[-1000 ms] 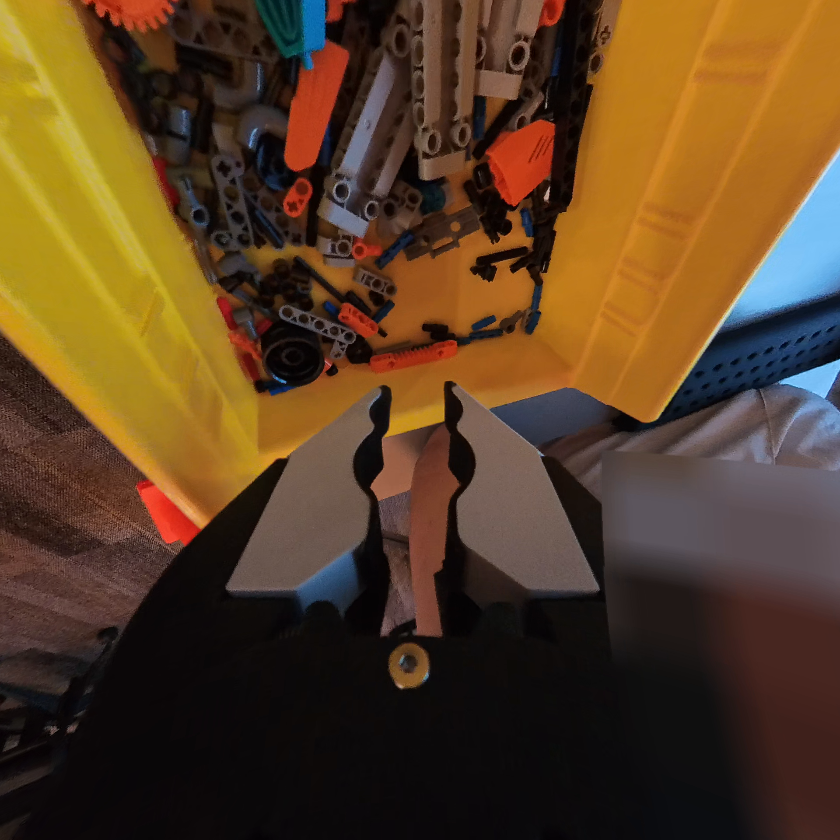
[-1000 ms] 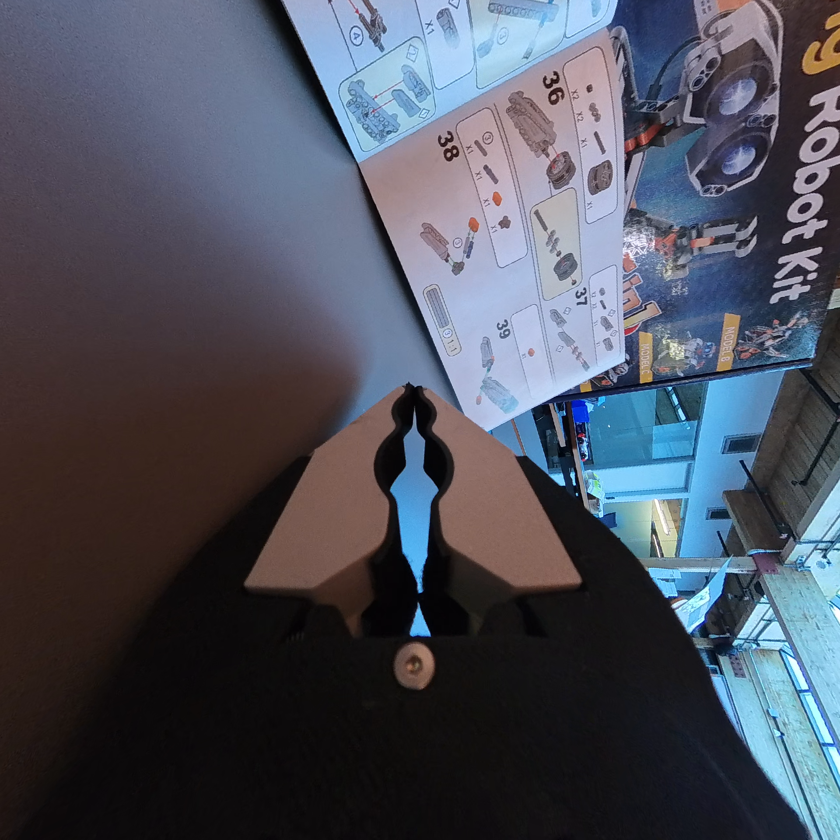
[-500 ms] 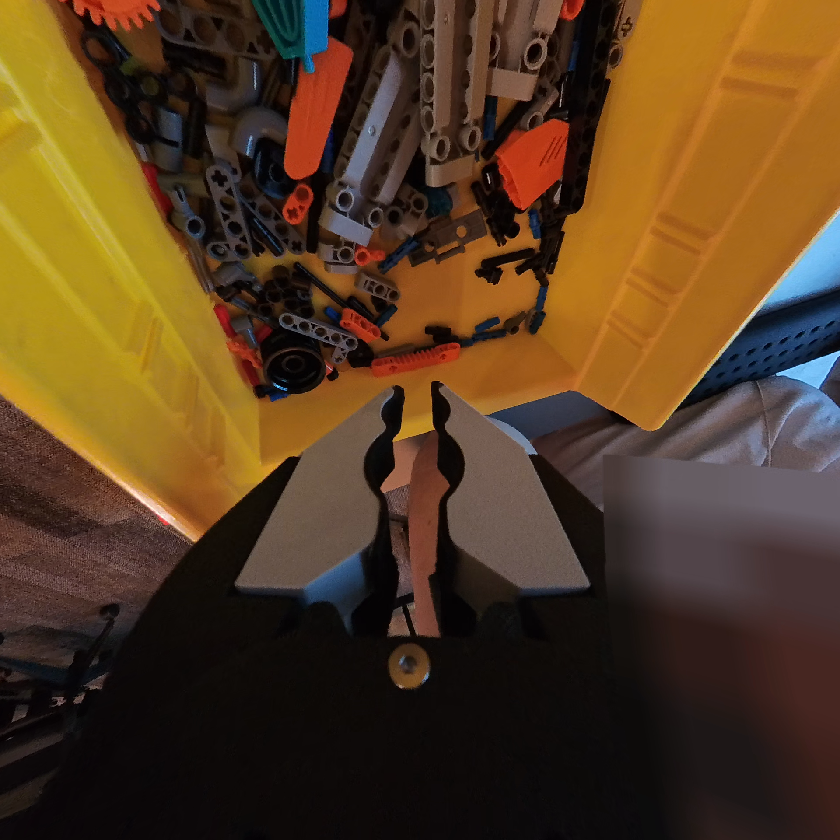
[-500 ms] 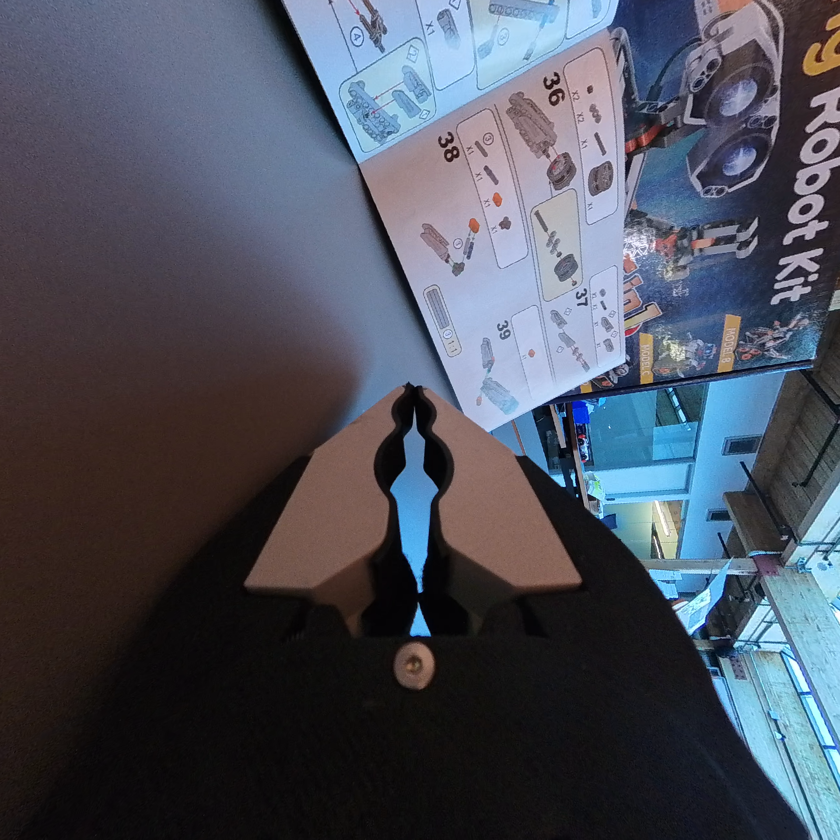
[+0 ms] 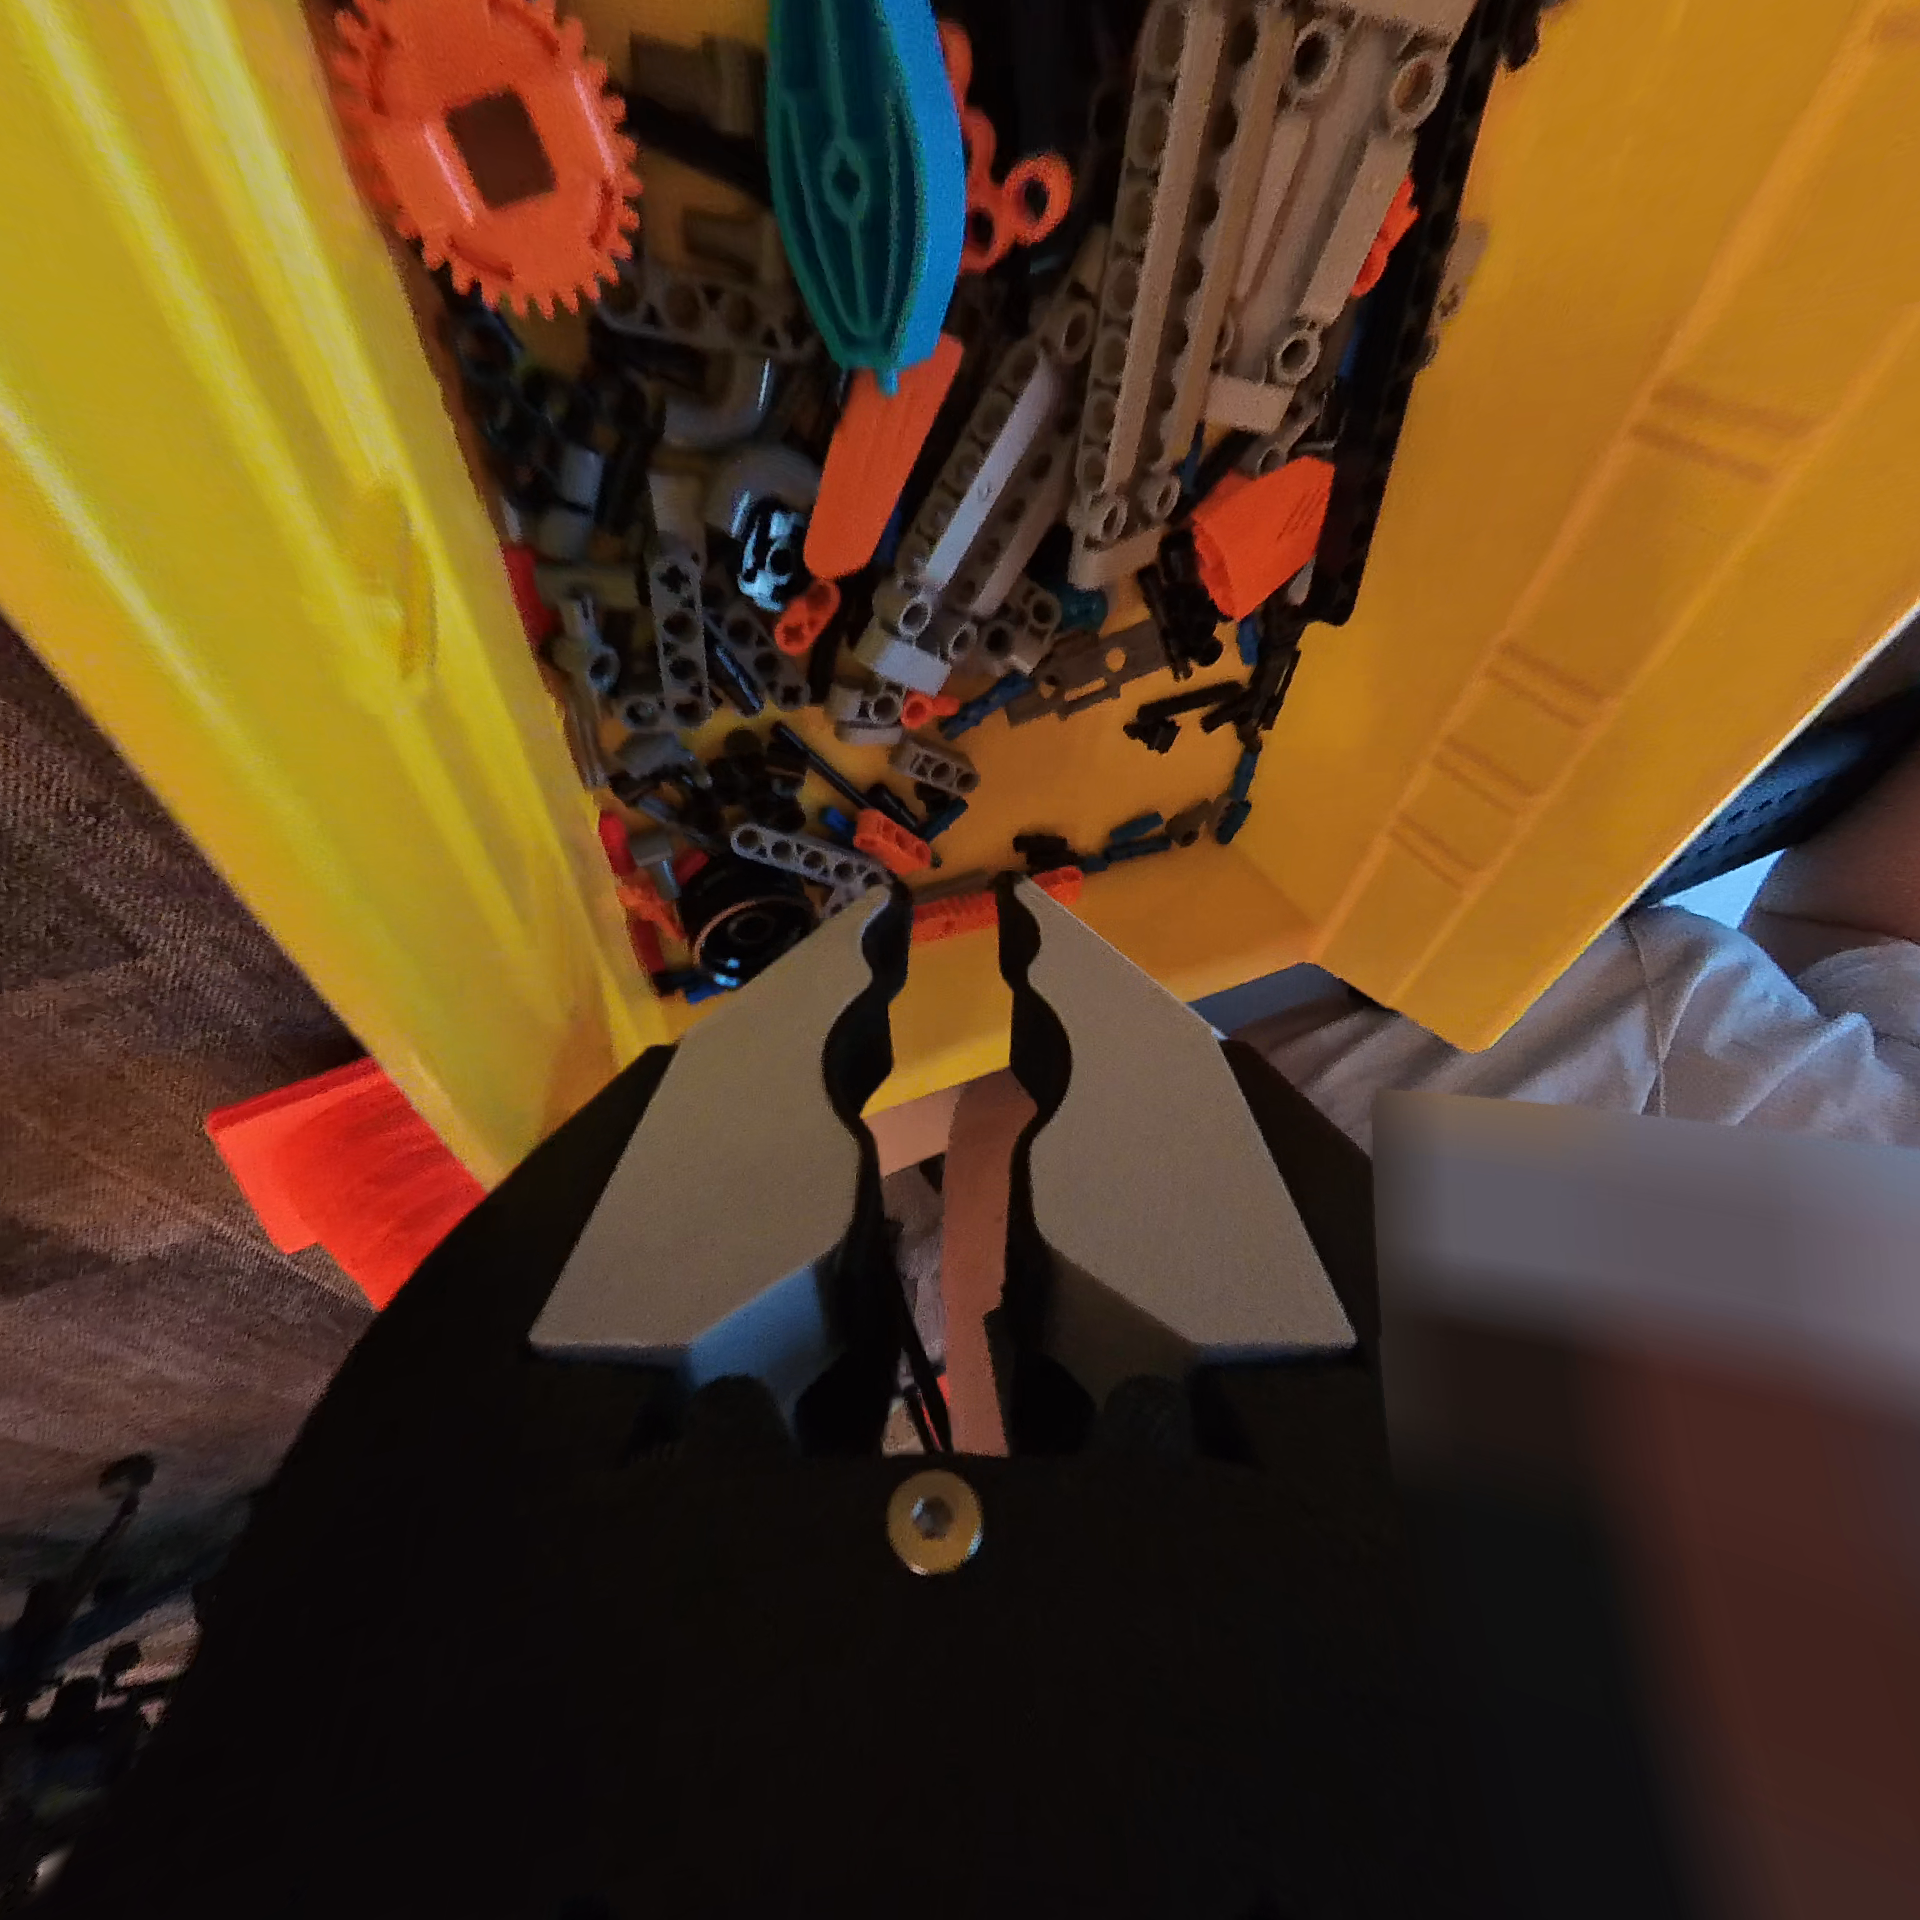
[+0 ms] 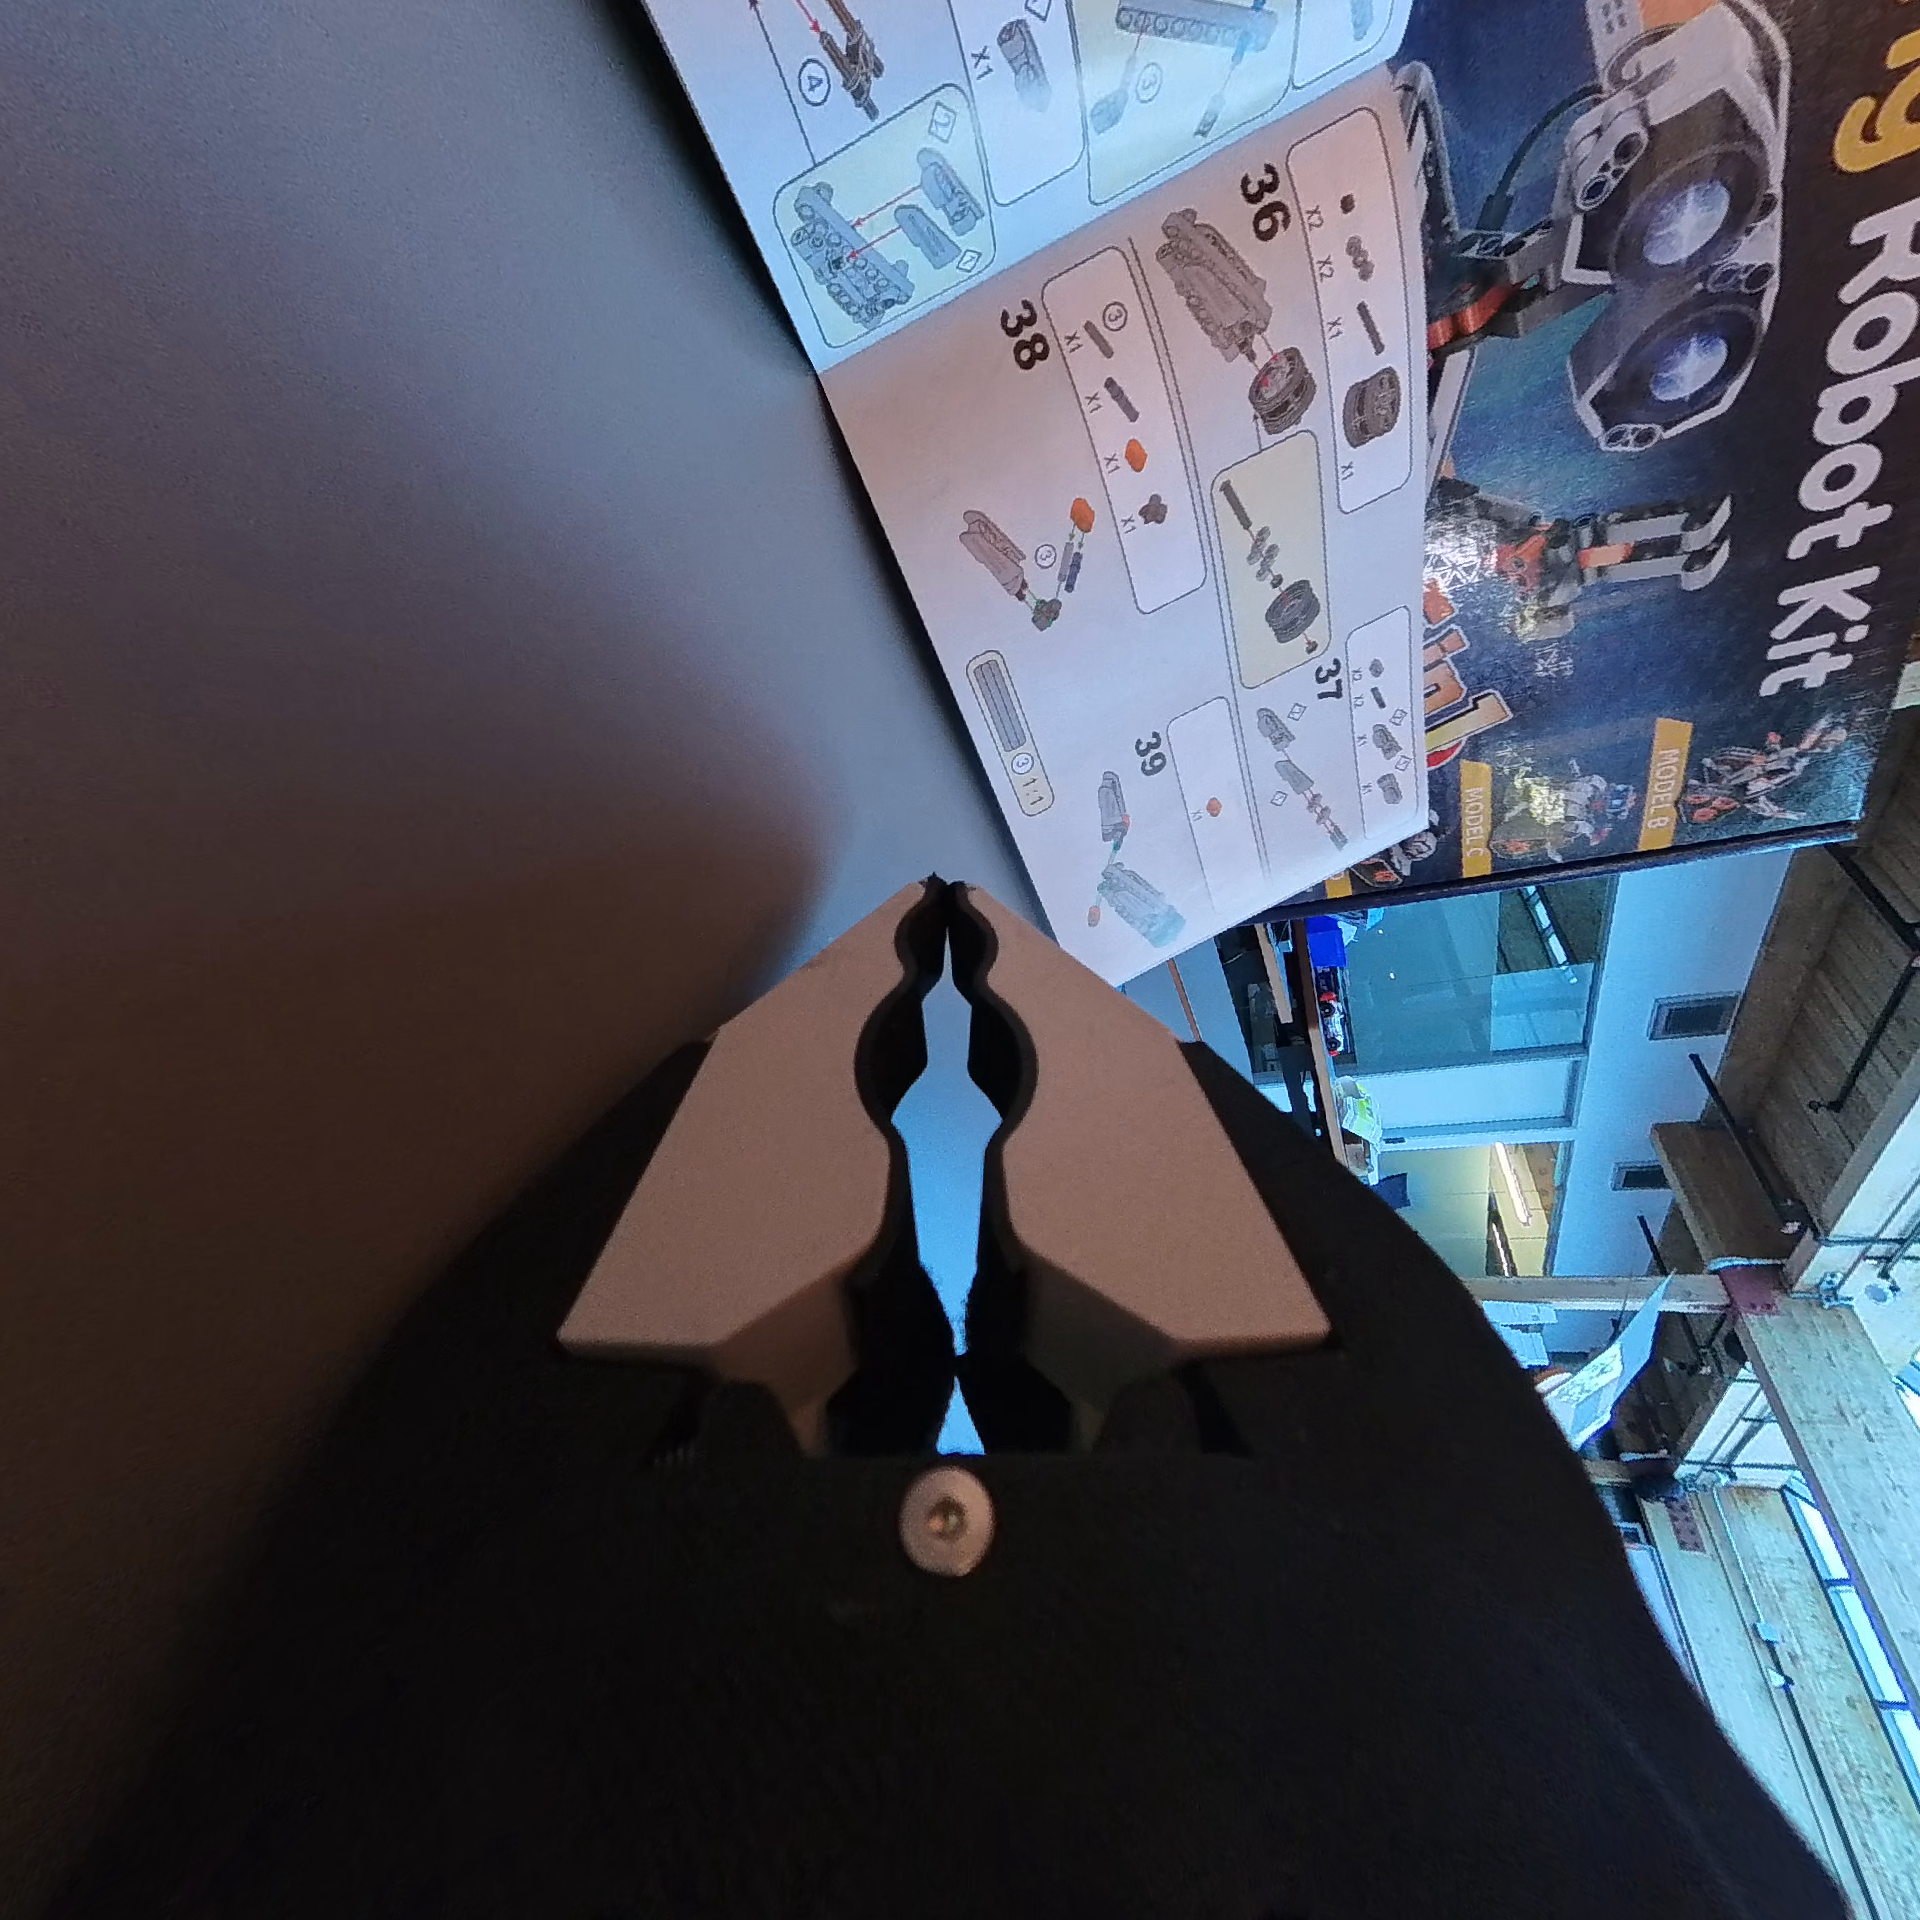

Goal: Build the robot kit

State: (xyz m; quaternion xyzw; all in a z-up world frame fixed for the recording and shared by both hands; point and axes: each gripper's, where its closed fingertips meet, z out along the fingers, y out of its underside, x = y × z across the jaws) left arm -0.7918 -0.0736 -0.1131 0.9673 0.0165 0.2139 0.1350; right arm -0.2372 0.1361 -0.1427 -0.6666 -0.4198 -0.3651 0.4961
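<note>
The left gripper (image 5: 951,894), two grey wedge-shaped fingers with wavy black inner edges on a black body, is standing released with a clear gap between the tips and nothing in it; it is reaching over the near rim of a glossy yellow moulded plastic bin (image 5: 1621,540), whose ribbed walls are rising steeply on both sides; its tips are hovering just beside a short orange studded plastic beam (image 5: 961,912) lying against the near wall on the bin floor, though whether they are touching it I cannot tell; a black ribbed rubber wheel (image 5: 750,920) is sitting just to the left of the tips; farther in, a heap of small building parts is lying jumbled: long beige perforated beams (image 5: 1164,312), a toothed orange plastic gear (image 5: 488,156) with a square hole, a teal-and-blue leaf-shaped panel (image 5: 862,177), and dark pins and connectors; beneath the bin a mottled brown carpet (image 5: 125,1039) is showing, with a bright red block (image 5: 322,1153) poking out at the bin's lower left.

The right gripper (image 6: 943,888), of the same build, is sitting clenched tip to tip and gripping nothing; it is lying low over a smooth matte grey tabletop (image 6: 416,416); an open white paper instruction booklet (image 6: 1122,468) with printed diagrams is lying ahead, partly overlapping a dark printed cardboard box (image 6: 1662,416); beyond, a bright room with pale timber beams (image 6: 1829,1403) is showing.
</note>
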